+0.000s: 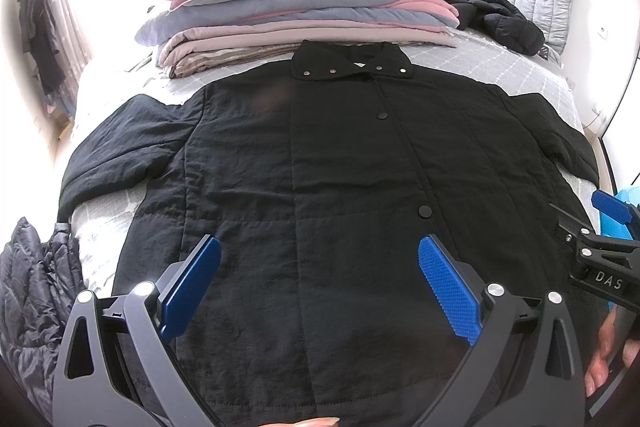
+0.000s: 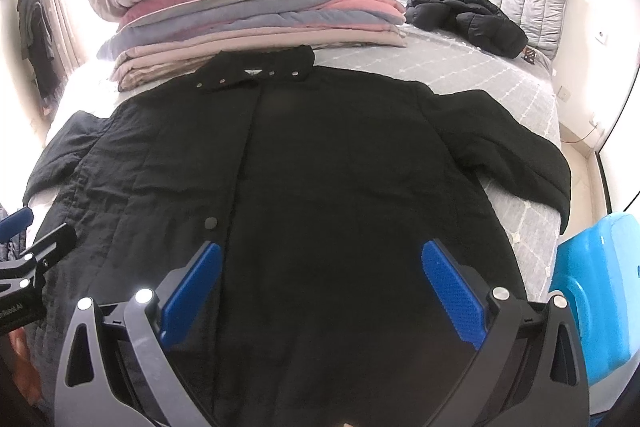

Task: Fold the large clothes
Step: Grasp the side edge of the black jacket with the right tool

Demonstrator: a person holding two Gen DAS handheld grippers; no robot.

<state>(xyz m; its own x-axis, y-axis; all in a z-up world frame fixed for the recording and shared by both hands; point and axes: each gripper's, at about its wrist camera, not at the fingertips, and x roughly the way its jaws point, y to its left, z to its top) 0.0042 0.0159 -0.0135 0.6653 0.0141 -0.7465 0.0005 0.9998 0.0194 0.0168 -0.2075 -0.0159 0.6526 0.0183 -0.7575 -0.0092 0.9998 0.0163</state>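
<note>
Left wrist view: black coat (image 1: 320, 167) lies spread flat, front up, on the grey checked bed (image 1: 500, 67), collar towards a stack of folded bedding (image 1: 300, 11); sleeves reach out to both sides; left gripper (image 1: 320, 291) hovers over the coat's lower part, jaws wide apart, holding nothing; right gripper (image 1: 600, 247) shows at the right edge.

Right wrist view: right gripper (image 2: 322, 291) hangs above the hem, jaws wide apart and empty; blue plastic object (image 2: 600, 299) stands beside the bed; black puffer jacket (image 2: 468, 19) lies near the headboard.
</note>
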